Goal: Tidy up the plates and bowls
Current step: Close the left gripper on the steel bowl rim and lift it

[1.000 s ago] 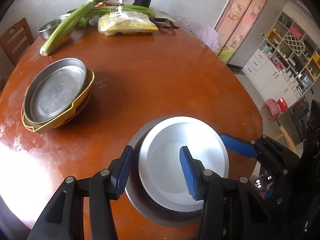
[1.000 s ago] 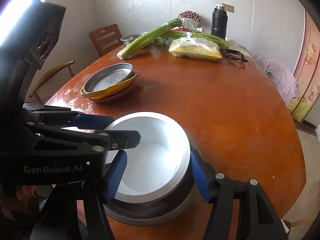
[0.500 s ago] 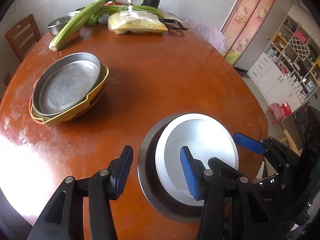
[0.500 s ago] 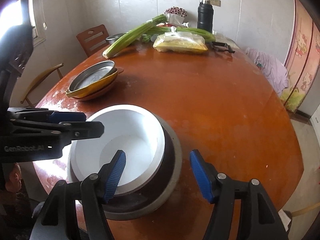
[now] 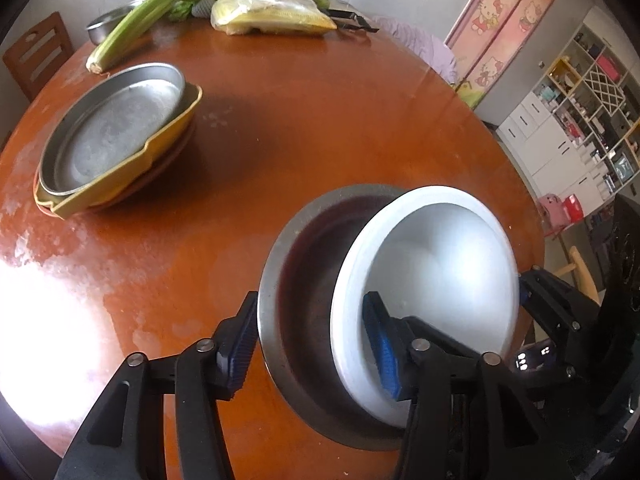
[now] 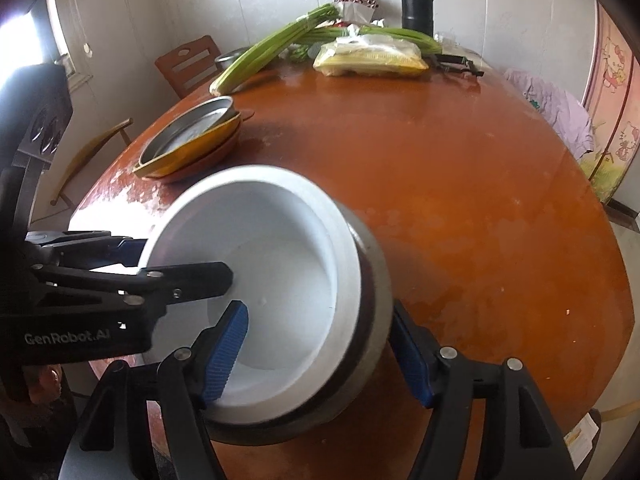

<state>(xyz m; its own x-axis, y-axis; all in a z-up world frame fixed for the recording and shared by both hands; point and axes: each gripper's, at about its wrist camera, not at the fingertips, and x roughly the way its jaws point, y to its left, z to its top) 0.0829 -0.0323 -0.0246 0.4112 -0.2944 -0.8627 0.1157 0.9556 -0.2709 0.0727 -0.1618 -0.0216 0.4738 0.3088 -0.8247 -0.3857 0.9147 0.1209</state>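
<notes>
White bowl nested in steel bowl near; plate stack far left. Left gripper, right gripper opening, straddling rims. Mostly sorted.

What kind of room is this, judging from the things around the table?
Probably a home dining room: a round reddish-brown wooden table bearing green celery stalks, a wooden chair against the wall, and white open shelving cluttered with household items.
</notes>
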